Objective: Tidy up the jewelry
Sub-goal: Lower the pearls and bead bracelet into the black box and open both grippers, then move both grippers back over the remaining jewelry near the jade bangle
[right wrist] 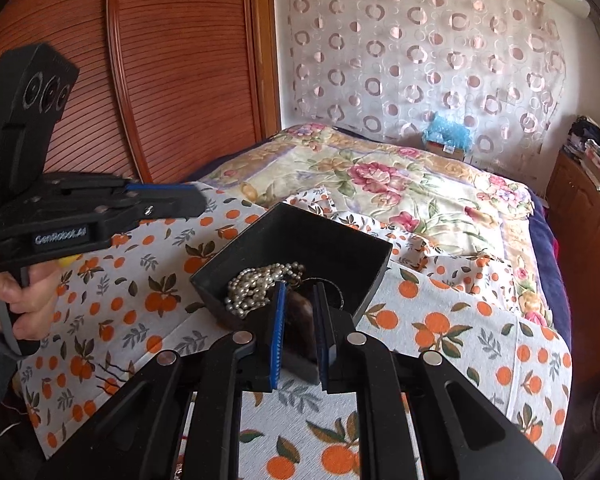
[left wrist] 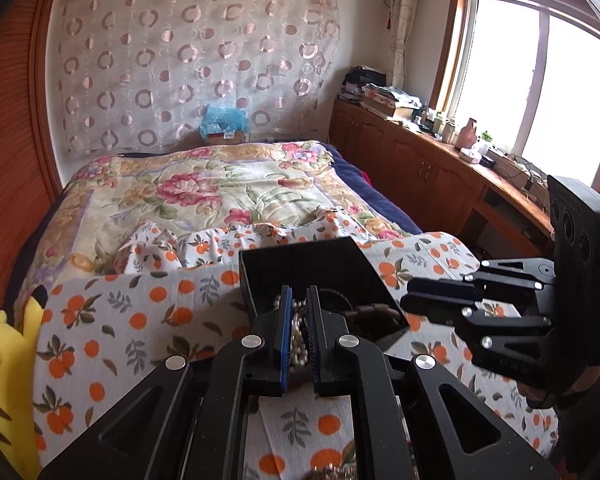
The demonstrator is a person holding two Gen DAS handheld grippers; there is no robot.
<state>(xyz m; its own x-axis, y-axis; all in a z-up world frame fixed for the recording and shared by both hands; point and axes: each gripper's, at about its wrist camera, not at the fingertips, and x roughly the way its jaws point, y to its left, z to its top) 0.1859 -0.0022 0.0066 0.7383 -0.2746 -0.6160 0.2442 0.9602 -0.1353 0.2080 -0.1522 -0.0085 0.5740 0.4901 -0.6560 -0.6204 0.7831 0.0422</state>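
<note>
A black open box (left wrist: 300, 264) (right wrist: 300, 236) sits on the orange-print cloth. It holds a pearl necklace (right wrist: 252, 284) and a dark brown beaded bracelet (left wrist: 364, 314). My left gripper (left wrist: 299, 300) is shut on a strand of pearls (left wrist: 299, 336) just above the box's near side. My right gripper (right wrist: 300, 294) hangs over the box with its jaws a little apart around a dark brown piece (right wrist: 300, 320); whether it grips it is unclear. The right gripper also shows in the left wrist view (left wrist: 410, 296), and the left gripper in the right wrist view (right wrist: 196, 198).
The orange-print cloth (left wrist: 120, 320) covers a surface at the foot of a floral-quilted bed (left wrist: 220, 188). A yellow plush toy (left wrist: 4, 360) lies at the left. Some jewelry (left wrist: 332, 472) lies at the bottom edge. A wooden cabinet (left wrist: 440, 168) with clutter runs under the window.
</note>
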